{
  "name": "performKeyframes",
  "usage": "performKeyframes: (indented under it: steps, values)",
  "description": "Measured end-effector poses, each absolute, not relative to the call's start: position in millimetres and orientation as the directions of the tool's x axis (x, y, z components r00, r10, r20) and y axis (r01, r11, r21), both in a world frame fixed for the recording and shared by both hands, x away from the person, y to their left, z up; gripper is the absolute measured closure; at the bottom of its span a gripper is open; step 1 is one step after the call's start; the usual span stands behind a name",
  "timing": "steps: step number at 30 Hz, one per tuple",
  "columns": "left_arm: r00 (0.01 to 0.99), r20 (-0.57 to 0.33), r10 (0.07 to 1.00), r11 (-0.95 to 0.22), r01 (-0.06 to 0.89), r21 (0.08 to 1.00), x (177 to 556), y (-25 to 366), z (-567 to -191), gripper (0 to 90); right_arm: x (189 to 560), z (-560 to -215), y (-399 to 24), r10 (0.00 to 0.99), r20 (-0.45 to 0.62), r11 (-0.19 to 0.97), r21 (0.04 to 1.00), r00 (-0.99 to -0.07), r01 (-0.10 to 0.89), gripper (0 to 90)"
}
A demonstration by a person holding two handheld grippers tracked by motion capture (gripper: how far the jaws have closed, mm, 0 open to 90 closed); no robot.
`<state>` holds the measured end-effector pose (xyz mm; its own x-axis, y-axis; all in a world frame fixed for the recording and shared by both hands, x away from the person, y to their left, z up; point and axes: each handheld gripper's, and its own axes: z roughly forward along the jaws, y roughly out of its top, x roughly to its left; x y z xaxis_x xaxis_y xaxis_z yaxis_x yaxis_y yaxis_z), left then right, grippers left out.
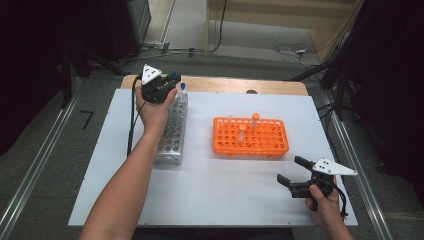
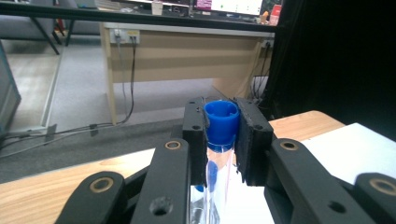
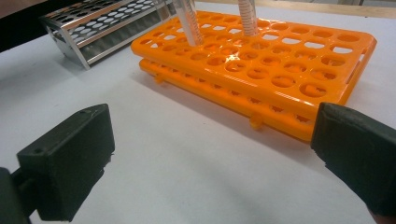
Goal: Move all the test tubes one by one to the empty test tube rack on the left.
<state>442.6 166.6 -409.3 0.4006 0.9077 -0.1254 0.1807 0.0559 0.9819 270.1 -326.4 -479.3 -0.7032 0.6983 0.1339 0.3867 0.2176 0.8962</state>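
On the white table (image 1: 210, 190), my left gripper (image 2: 222, 135) clenched a blue-capped tube (image 2: 221, 122) above the metal rack (image 1: 172, 135) at ten o'clock; my right gripper (image 1: 292, 172) stood released.

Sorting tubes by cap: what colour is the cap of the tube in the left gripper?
Blue cap, clearest in the left gripper view.
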Motion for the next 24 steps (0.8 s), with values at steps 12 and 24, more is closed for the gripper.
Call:
performKeyframes:
  steps: [12,24]
  values:
    - [0.394,-0.103,0.913,0.011,0.230,0.973,450.2,158.1,-422.7,76.5,271.1,-480.0,-326.5,0.695,0.132,0.221,0.896,-0.706,0.384,0.0]
    - [0.391,-0.071,0.918,-0.050,0.289,0.956,450.7,151.5,-428.3,76.1,271.1,-480.0,-327.1,0.698,0.133,0.216,0.897,-0.704,0.384,0.0]
